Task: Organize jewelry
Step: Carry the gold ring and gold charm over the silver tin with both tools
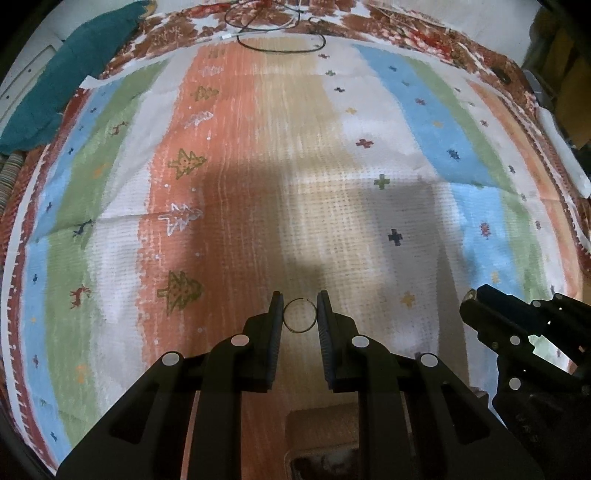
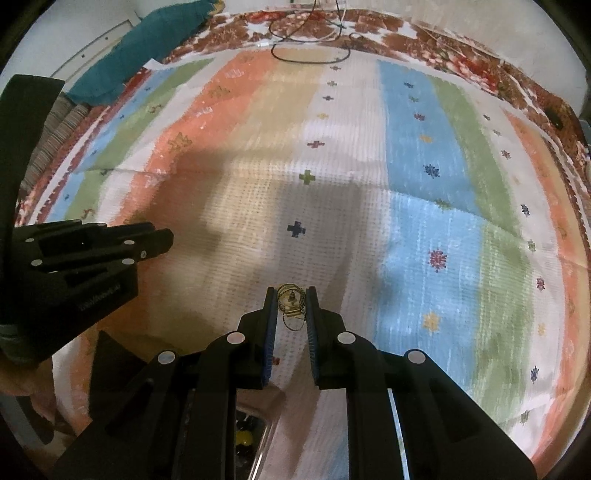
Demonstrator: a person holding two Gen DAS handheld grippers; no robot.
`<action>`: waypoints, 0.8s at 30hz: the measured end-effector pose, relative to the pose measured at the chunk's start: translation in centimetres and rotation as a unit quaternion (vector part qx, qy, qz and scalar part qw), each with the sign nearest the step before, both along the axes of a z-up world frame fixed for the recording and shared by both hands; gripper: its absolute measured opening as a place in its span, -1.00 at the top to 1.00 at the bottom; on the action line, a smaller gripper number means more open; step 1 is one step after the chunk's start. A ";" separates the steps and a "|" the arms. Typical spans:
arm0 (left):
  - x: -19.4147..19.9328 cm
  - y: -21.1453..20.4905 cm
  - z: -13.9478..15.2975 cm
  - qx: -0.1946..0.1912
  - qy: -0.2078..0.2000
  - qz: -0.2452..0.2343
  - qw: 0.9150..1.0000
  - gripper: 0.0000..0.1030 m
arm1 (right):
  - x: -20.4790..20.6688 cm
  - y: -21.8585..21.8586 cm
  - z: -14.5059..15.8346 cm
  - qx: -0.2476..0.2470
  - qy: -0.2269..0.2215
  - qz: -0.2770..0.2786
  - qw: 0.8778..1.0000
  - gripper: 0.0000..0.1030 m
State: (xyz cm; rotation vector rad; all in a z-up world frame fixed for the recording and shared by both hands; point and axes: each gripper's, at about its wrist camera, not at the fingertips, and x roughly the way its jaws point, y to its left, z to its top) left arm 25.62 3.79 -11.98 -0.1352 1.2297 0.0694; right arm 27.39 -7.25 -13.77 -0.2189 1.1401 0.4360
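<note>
My left gripper (image 1: pixel 300 308) is shut on a thin gold ring (image 1: pixel 300 316), held between its fingertips above the striped cloth (image 1: pixel 332 166). My right gripper (image 2: pixel 291 301) is shut on a gold earring with hoops (image 2: pixel 291 306), also held above the cloth. The right gripper also shows at the right edge of the left wrist view (image 1: pixel 476 306), with a bit of gold at its tip. The left gripper shows at the left of the right wrist view (image 2: pixel 162 240). A box (image 1: pixel 325 443) lies below the left gripper, and a clear case with small items (image 2: pixel 251 435) lies below the right gripper.
A teal cloth (image 1: pixel 66 81) lies at the far left. Black and white cables (image 1: pixel 280 33) lie at the far edge of the cloth. A red patterned border (image 1: pixel 443 40) surrounds the striped cloth.
</note>
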 end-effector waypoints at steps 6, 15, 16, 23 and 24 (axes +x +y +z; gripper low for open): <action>-1.3 -0.1 2.3 0.004 -0.021 -0.006 1.000 0.65 | -1.3 -0.2 1.3 0.013 -0.017 0.001 1.000 0.69; -3.2 -0.5 4.8 -0.002 -0.049 -0.015 0.999 0.65 | -3.2 -0.5 3.0 0.026 -0.035 0.005 0.999 0.69; -3.5 -0.7 5.2 -0.001 -0.053 -0.018 0.998 0.65 | -3.4 -0.6 3.1 0.028 -0.036 0.005 0.999 0.69; -5.0 -1.5 7.1 -0.007 -0.078 -0.025 0.997 0.65 | -4.4 -1.0 3.8 0.036 -0.044 0.005 0.998 0.69; -5.1 -1.5 7.2 -0.008 -0.079 -0.025 0.996 0.65 | -4.4 -1.2 3.9 0.038 -0.045 0.003 0.998 0.69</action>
